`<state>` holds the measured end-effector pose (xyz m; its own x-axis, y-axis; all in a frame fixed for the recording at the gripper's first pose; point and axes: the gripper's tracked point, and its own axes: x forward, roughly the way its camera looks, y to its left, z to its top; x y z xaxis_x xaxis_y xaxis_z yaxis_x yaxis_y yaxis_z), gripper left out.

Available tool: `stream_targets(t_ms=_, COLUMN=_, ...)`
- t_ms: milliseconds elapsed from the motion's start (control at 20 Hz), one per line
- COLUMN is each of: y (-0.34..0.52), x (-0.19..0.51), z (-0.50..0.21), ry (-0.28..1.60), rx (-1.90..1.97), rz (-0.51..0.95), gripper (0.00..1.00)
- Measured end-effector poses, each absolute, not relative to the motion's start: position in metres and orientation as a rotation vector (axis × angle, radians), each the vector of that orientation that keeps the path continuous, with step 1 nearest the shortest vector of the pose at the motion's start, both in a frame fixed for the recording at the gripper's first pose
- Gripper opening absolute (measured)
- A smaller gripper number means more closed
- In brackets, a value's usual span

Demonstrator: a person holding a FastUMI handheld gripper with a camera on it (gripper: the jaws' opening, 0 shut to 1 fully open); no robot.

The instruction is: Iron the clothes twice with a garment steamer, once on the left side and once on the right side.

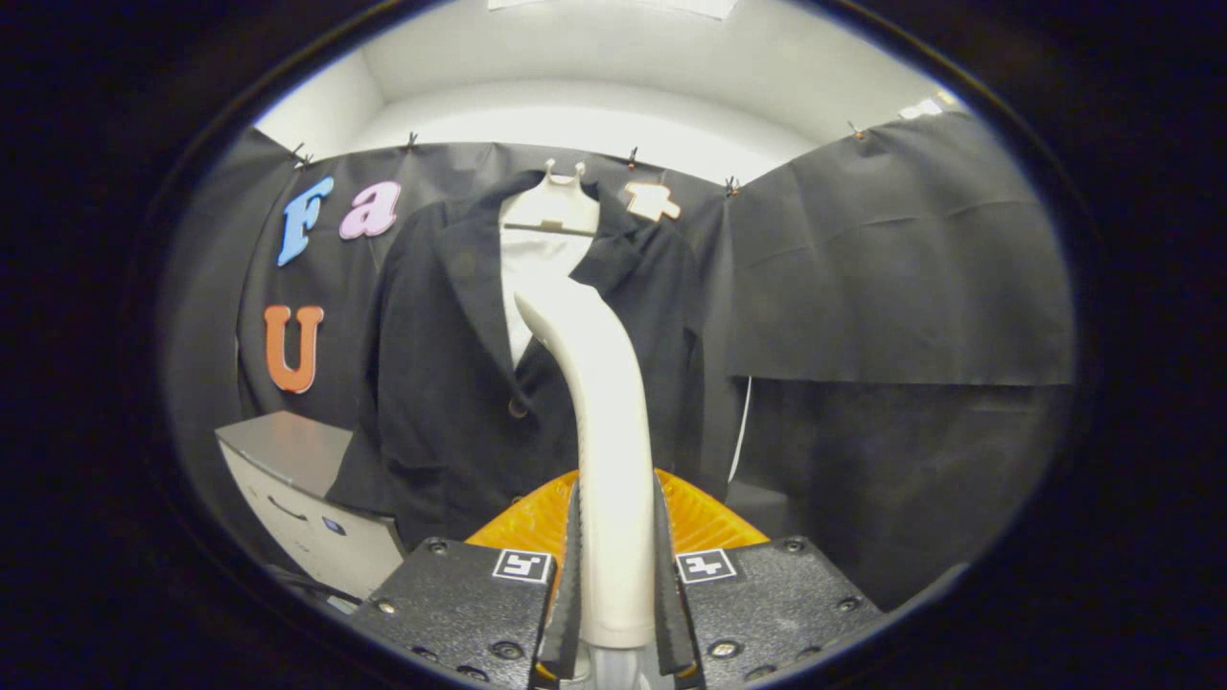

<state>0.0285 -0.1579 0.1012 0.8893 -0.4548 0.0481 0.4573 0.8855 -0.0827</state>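
Observation:
A dark jacket (451,383) hangs on a pale hanger (561,206) against the booth wall, a white shirt front (532,278) showing between its lapels. My gripper (616,585) is shut on the cream handle of the garment steamer (604,402), both fingers pressing its sides. The steamer rises straight up from between the fingers and its head curves toward the jacket's chest, in front of the right lapel. I cannot tell whether the head touches the cloth.
A grey-white cabinet (297,489) stands to the left below the jacket's sleeve. A white cord (740,431) hangs at the jacket's right edge. Black cloth walls close off the back and right.

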Motion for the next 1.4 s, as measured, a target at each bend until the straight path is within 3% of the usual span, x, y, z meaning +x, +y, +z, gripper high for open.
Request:
stream_targets(t_ms=450, y=-0.209, x=0.06, z=0.19, ry=-0.264, rx=-0.099, rz=-0.532, gripper=0.34)
stream_targets(t_ms=1400, y=-0.233, x=0.125, z=0.215, ry=-0.303, rx=-0.078, rz=-0.505, gripper=0.34)
